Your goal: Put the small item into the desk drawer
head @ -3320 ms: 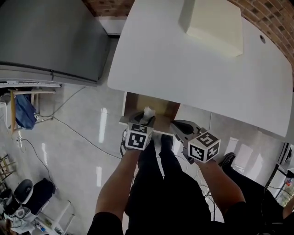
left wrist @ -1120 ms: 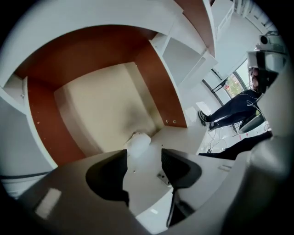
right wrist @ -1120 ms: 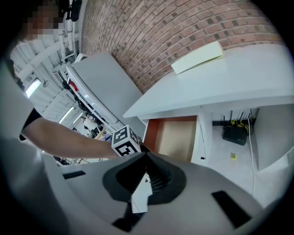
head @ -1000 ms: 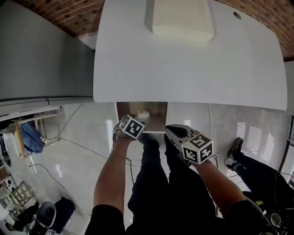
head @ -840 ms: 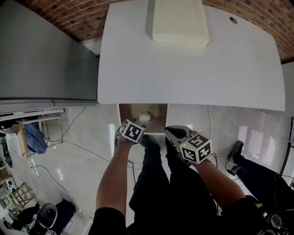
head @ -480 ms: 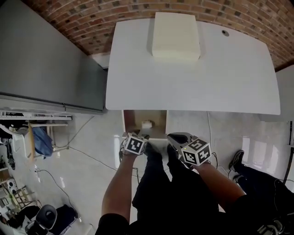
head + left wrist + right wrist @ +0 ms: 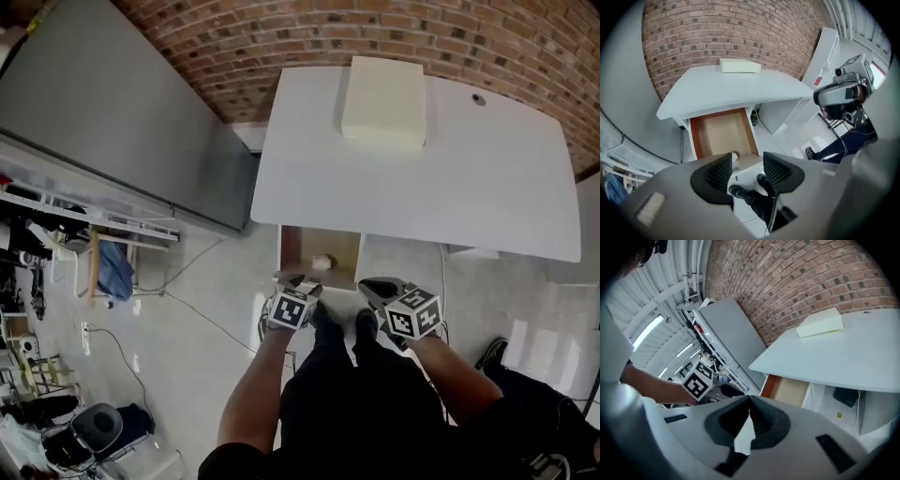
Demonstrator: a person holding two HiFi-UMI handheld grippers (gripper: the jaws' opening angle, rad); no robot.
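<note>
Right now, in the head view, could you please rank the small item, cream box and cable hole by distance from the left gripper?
From the left gripper, whose empty jaws have just been closing slightly:
1. Small item, in the open drawer.
2. Cream box, far side of desk.
3. Cable hole, far right corner.

left tongs [image 7: 747, 160]: apart, just closing, empty | right tongs [image 7: 749, 404]: shut

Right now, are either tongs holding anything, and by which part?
Nothing is held. The left tongs, jaws just closed slightly, stand open and empty; the right tongs shut, empty. The small whitish item lies in the brown drawer.
</note>
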